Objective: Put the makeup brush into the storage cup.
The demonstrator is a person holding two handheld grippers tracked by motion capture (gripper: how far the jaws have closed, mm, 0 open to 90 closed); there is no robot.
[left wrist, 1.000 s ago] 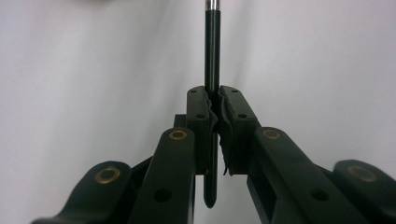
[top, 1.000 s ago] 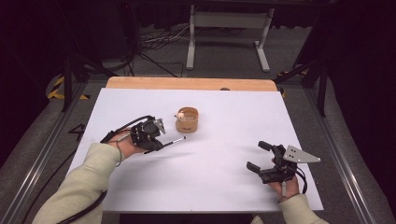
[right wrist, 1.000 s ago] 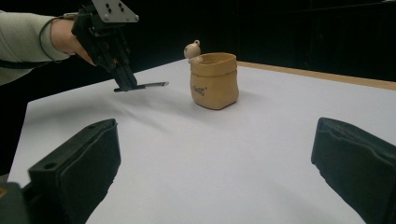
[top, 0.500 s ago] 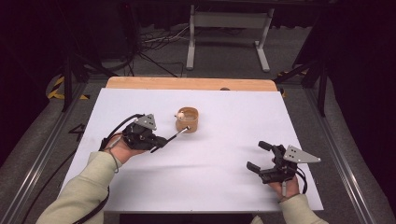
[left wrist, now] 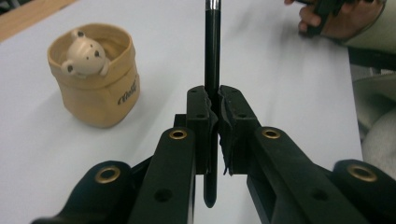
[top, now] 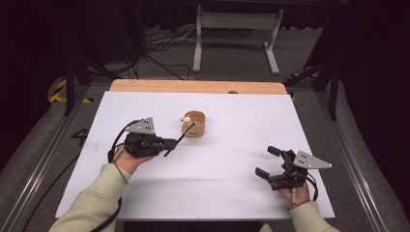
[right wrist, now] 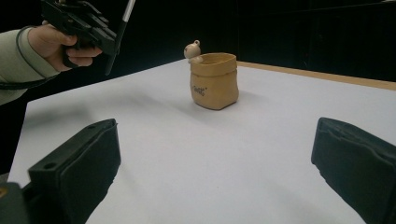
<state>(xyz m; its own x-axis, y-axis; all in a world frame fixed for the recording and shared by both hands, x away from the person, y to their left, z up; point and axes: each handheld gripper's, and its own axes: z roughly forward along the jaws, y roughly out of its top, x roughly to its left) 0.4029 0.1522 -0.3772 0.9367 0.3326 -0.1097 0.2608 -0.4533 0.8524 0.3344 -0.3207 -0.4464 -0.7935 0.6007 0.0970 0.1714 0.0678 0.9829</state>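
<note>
**Mia:** Look, the left gripper (top: pixel 167 143) is squeezed tight on a thin black pen with a silver end (left wrist: pixel 212 51). The pen sits right between the two black jaws and sticks out past them.

**Tom:** Where does the pen point?

**Mia:** Up and away, at the little tan cloth pot with a round bear head on its rim (top: pixel 195 123). The tip is just beside the pot's near rim. The pot stands upright, in the middle of the white tabletop (top: pixel 232 203), closer to the far wooden edge.

**Tom:** So the pen goes in the pot, I think. How do you do that well?

**Mia:** I'd lift the tip above the rim first, so it can't bump the soft side and knock the pot over. Then tip the pen more upright, aim for the open part away from the bear, and only let go when the pen is well inside.

**Tom:** How is the left hand (top: pixel 126 159) held?

**Mia:** It's raised a bit off the table, with the sleeve coming in from the near left corner.

**Tom:** And the other one?

**Mia:** The right gripper (top: pixel 266 162) has its jaws wide apart with nothing in them. It rests near the near right corner, well apart from the pot.
</note>
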